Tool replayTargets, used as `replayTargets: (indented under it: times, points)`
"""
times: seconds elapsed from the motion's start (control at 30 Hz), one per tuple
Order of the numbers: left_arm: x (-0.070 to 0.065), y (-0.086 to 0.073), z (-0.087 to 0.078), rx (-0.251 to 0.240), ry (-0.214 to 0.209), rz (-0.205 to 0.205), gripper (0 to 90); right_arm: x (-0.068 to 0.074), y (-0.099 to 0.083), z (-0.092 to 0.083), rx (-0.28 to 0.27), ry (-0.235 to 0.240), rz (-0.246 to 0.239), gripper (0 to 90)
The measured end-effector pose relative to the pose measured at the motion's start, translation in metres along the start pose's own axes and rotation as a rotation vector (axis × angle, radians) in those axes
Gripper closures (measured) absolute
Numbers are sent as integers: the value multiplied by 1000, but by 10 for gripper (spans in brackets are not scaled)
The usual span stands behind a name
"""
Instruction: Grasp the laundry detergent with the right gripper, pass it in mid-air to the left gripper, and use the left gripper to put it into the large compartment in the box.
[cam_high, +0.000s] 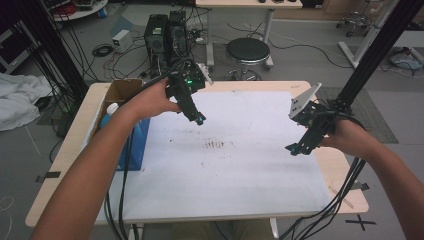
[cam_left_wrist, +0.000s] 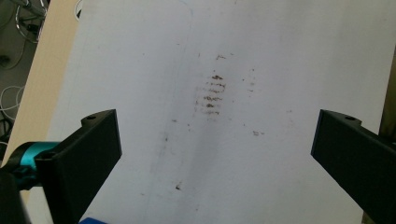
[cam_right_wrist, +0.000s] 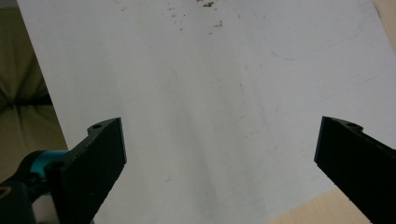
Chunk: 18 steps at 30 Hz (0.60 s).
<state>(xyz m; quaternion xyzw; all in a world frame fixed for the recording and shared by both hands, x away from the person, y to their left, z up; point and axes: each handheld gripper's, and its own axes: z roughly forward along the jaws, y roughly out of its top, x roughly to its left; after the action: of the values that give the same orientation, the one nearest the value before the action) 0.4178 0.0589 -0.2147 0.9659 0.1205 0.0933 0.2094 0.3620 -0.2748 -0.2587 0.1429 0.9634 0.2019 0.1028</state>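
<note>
White sheet (cam_high: 235, 170) covers most of the tabletop, lying flat, with a patch of brown smudges (cam_high: 215, 144) near its middle; neither of my grippers holds or touches anything, and this sheet is what both hang over. In the left gripper view the smudges (cam_left_wrist: 212, 95) show as short dark streaks stacked one above another, lying ahead of and between my two black jaws, which stand wide apart with nothing between them. My left gripper (cam_high: 199, 119) hovers above the sheet's far left part, tilted down toward the stain. My right gripper (cam_high: 294, 148) hangs over the sheet's right edge, its jaws also spread wide and empty; in the right gripper view the sheet (cam_right_wrist: 210, 116) runs under them, with a faint blue curved line (cam_right_wrist: 299, 53) drawn on it and a few brown specks at the top. Bare wooden table (cam_high: 67, 165) shows around the sheet. At the table's left side a cardboard box (cam_high: 120, 92) stands beside a blue container (cam_high: 137, 137). On the floor beyond the table are a black round stool (cam_high: 247, 52) and two computer towers (cam_high: 165, 37).
</note>
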Motion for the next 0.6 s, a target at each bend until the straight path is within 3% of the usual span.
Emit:
replayTargets:
  times: [0.6]
  points:
    - [-2, 0, 2, 19, 0, 13, 16, 2, 1, 1, 8, -4, -3, 12]
